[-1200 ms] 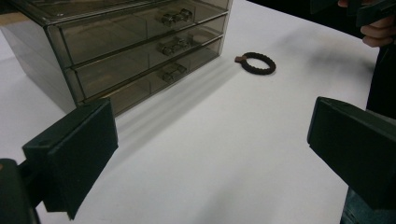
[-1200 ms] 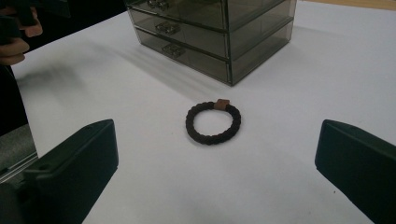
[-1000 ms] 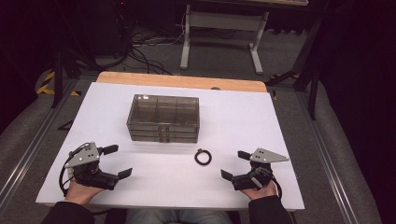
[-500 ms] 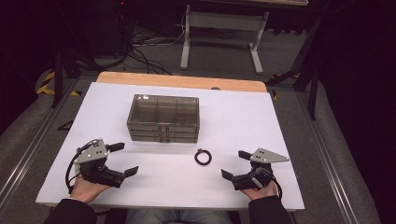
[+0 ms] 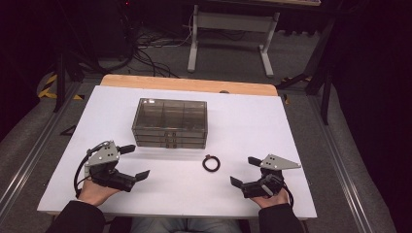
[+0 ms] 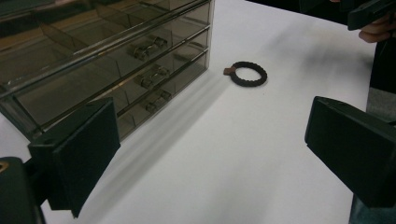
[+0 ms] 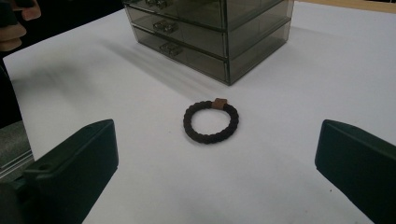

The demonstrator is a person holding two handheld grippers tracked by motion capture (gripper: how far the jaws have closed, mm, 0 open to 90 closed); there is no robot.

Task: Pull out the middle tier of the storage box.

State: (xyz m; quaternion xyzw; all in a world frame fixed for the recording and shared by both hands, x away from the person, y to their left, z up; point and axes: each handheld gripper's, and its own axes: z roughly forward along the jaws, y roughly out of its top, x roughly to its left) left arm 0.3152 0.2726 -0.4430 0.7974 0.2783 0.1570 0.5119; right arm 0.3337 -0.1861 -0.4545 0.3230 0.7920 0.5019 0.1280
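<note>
A smoky transparent drawer box with three shut drawers stands mid-table. A dark braided hair tie with a small brown tag lies flat on the white tabletop in front of the box's right corner. My left gripper rests at the front left, open and empty, facing the box's drawers. My right gripper rests at the front right, open and empty, with the hair tie a short way ahead between its jaws' lines.
The white tabletop has a wooden strip along its far edge. Beyond it are a dark floor, cables and a white stand. Metal rails run along both table sides.
My left gripper has moved right and slightly toward the drawer box. The right gripper, the hair tie and the box have stayed put.
</note>
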